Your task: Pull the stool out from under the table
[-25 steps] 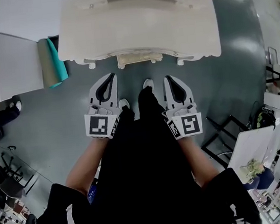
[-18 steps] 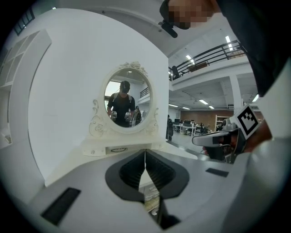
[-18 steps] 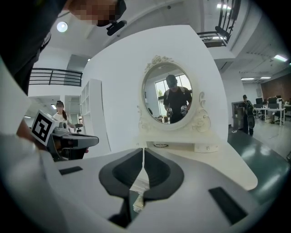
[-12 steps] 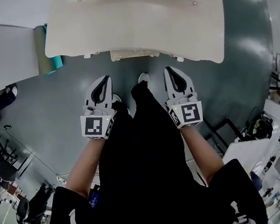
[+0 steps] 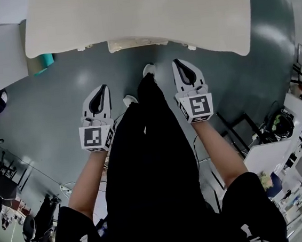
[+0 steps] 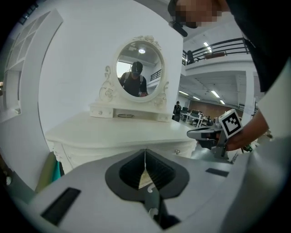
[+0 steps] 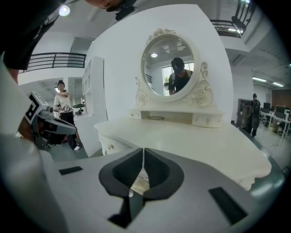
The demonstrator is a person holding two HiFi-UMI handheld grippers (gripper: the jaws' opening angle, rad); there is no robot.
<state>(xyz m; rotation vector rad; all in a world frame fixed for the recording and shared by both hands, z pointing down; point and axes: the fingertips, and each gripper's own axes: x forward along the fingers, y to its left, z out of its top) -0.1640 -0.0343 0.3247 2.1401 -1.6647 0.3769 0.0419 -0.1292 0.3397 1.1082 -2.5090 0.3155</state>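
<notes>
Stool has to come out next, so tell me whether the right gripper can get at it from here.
Probably yes. The right gripper hangs short of the table, only bare floor between it and the stool peeking from under it. Its jaws are shut and empty, so they must open first.

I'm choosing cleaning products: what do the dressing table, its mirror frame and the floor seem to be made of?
Dressing table: probably wood or board painted cream, satin; smooth, no grain shows.
Mirror frame: same cream paint over carved wood or moulded resin; scrolled relief.
Floor: grey, glossy, likely epoxy or sealed concrete; seamless, with light reflections.
</notes>
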